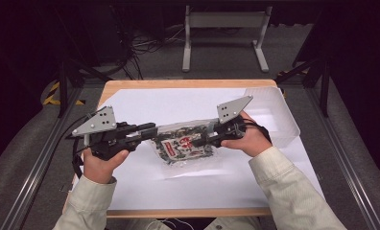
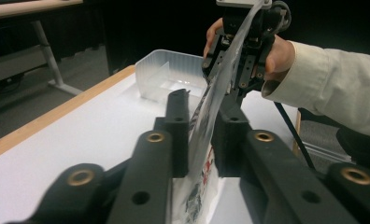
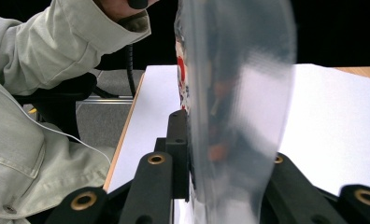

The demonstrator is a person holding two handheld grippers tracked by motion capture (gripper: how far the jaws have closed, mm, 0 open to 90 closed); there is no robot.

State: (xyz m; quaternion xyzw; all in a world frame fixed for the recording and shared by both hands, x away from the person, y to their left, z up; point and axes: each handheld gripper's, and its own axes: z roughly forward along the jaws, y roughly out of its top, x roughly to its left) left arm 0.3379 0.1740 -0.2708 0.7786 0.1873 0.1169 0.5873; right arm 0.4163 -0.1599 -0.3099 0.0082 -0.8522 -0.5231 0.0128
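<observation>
Clear printed bag [image 1: 184,145] is hanging stretched between both tools, just above the white sheet [image 1: 145,108], near the translucent bin [image 1: 279,115] at the sheet's far right. Left gripper [image 1: 152,129] is pinching the bag's left edge, jaws nearly closed on the film. Right gripper [image 1: 205,136] is clamping the opposite edge likewise.

I see a clear plastic bin [image 1: 279,120] sitting at the far right of my white table [image 1: 145,103]. Beyond the table, a grey metal frame [image 1: 224,21] stands on the floor near tangled cables [image 1: 145,43].
</observation>
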